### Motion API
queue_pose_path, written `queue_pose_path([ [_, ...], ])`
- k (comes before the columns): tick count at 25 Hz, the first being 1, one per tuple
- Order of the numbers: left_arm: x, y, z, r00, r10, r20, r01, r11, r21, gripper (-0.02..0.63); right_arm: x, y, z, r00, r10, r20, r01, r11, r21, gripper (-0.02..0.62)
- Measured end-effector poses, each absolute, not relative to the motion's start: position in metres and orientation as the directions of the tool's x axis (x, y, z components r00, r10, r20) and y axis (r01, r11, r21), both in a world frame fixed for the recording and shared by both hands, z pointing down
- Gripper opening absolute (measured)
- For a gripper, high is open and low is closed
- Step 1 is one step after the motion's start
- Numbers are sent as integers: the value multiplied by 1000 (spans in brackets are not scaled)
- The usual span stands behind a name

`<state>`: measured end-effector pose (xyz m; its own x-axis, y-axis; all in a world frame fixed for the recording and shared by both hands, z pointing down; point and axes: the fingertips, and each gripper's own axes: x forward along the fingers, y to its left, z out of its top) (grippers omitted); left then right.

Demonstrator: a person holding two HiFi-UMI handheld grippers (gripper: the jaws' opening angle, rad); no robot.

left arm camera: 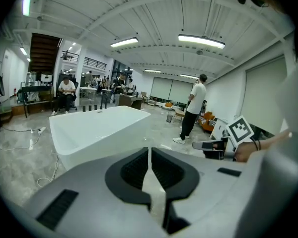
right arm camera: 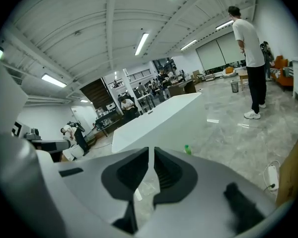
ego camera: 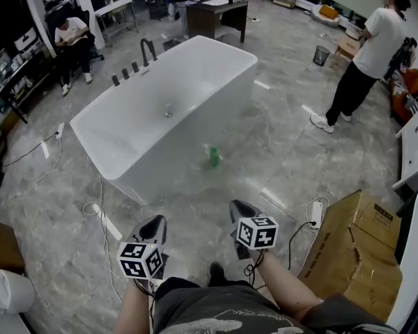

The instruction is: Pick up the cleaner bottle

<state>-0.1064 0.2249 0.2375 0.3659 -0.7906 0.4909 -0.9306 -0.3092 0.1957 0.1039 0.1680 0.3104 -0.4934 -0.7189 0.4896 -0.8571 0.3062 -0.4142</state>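
The cleaner bottle [ego camera: 213,156], the small green one, is standing upright on the grey marble floor just beside the near wall of the white bathtub [ego camera: 195,68]. It's well ahead of both grippers. In the right gripper view it's only showing as a green speck [right arm camera: 187,149] by the tub's side.

I'm reading this as the approach step, since nothing is grabbed yet. The left gripper [ego camera: 155,223] and the right gripper [ego camera: 241,209] are hanging low, close to the person's body. Both have their jaws pressed together with nothing between them, and each gripper's own view backs that up.

The next move is probably closing the gap to the tub, spreading one claw, dropping it to floor level and squeezing the bottle's body.

The tub wall looks like the awkward part. It's sitting right behind the bottle, so a sideways grip looks safer to me. A white cable [ego camera: 101,200] is looping on the floor to the left. A power strip [ego camera: 315,211] and a cardboard box [ego camera: 355,249] are sitting to the right. The standing person [ego camera: 366,54] is well clear.
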Motion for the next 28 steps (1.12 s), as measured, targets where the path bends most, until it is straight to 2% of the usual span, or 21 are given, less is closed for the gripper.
queue_pose_path([
  [6,-97,200,241,377,-779,501,-926,-327,188,31,123,159,321,-481,-724,495,-853,255,-456,31],
  [16,-79,122,259,493,-723,485,-869,-441,226,31,142,121,333,-376,-763,526,-891,140,-432,31],
  [28,-126,-7,294,609,-604,515,-786,-546,289,31,89,17,355,-255,-757,602,-933,29,-359,31],
])
